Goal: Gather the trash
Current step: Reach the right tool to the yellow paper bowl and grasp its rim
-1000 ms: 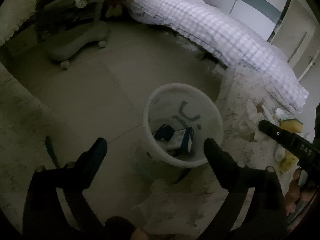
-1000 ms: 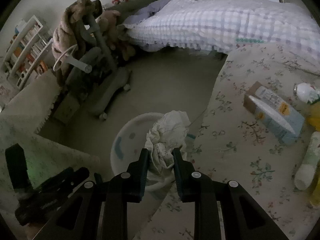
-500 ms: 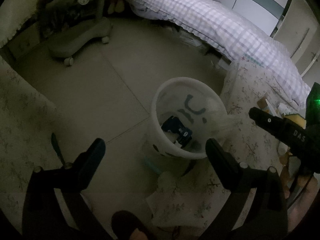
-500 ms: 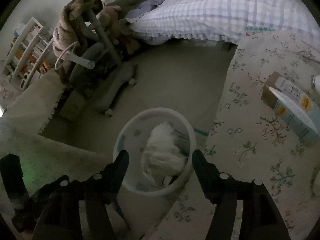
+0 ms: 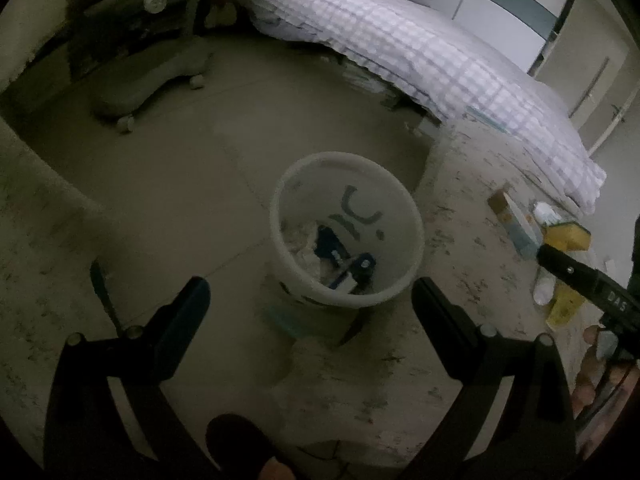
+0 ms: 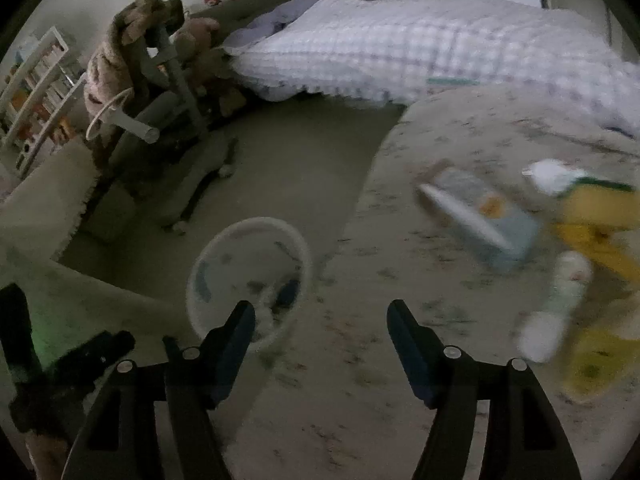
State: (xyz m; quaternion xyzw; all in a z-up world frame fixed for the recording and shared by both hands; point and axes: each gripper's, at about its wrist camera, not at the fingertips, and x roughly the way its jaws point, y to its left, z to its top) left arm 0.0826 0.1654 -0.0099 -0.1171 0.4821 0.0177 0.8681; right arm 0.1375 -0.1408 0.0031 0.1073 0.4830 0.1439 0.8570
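Observation:
A white trash bin (image 5: pixel 404 216) stands on the floor beside the flowered table; it also shows in the right wrist view (image 6: pixel 304 256). Inside lie crumpled white paper (image 5: pixel 304 248) and a dark blue pack (image 5: pixel 330 240). My left gripper (image 5: pixel 310 300) is open and empty, hovering above the bin's near side. My right gripper (image 6: pixel 320 320) is open and empty, over the table edge just right of the bin. On the table lie a carton box (image 6: pixel 476 216), a yellow wrapper (image 6: pixel 600 232) and a white bottle (image 6: pixel 560 300), blurred.
A flowered tablecloth (image 6: pixel 400 380) covers the table at right. A bed with a checked quilt (image 5: pixel 420 52) runs along the back. A grey wheeled chair (image 5: pixel 152 76) with clothes on it stands at back left. A bookshelf (image 6: pixel 36 92) is at far left.
My right gripper opened and let the crumpled paper fall into the bin, then swung right over the table. My left gripper stayed open above the bin.

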